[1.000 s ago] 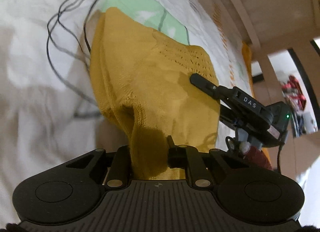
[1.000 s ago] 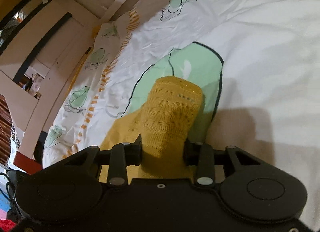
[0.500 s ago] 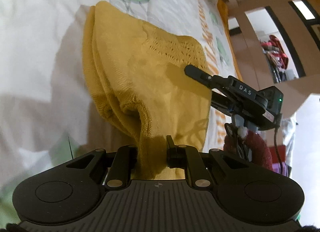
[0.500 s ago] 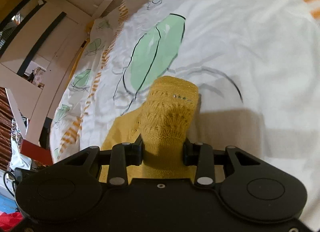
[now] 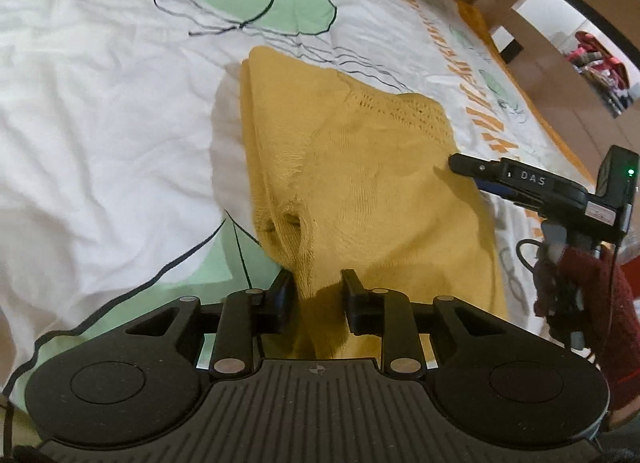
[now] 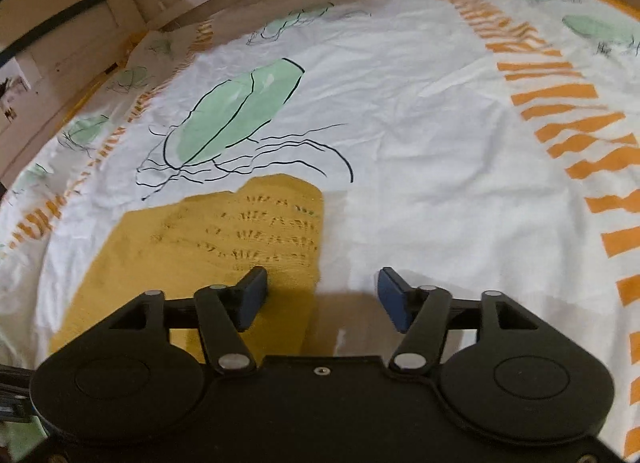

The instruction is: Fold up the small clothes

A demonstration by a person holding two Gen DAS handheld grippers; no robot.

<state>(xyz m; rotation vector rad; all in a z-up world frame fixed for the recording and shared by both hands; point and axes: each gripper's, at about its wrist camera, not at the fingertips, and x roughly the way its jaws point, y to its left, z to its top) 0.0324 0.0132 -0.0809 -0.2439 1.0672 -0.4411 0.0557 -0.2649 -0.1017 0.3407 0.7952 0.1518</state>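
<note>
Left tool (image 5: 316, 283) is pinching the near edge of the yellow knit garment (image 5: 360, 191); fabric is bunching between its fingers. The garment is lying folded on the bed sheet (image 5: 100, 123), running from the tool toward 12 o'clock in the left wrist view, with layered edges showing along its 9 o'clock side.

Right tool (image 6: 320, 295) is sitting spread wide and is gripping nothing. Its left finger (image 6: 250, 293) is sitting over the garment's near right corner; I cannot tell if it is touching. Its right finger (image 6: 394, 297) is sitting over bare sheet. In the left wrist view the right tool (image 5: 472, 167) is coming in from 3 o'clock, with its tip at the garment's right edge.

In the right wrist view the garment (image 6: 208, 247) is lying flat at 9 to 10 o'clock of the tool, lace-pattern panel on top, just below a green printed leaf (image 6: 236, 111). Orange stripe print (image 6: 572, 127) is running along the sheet at 2 o'clock.
</note>
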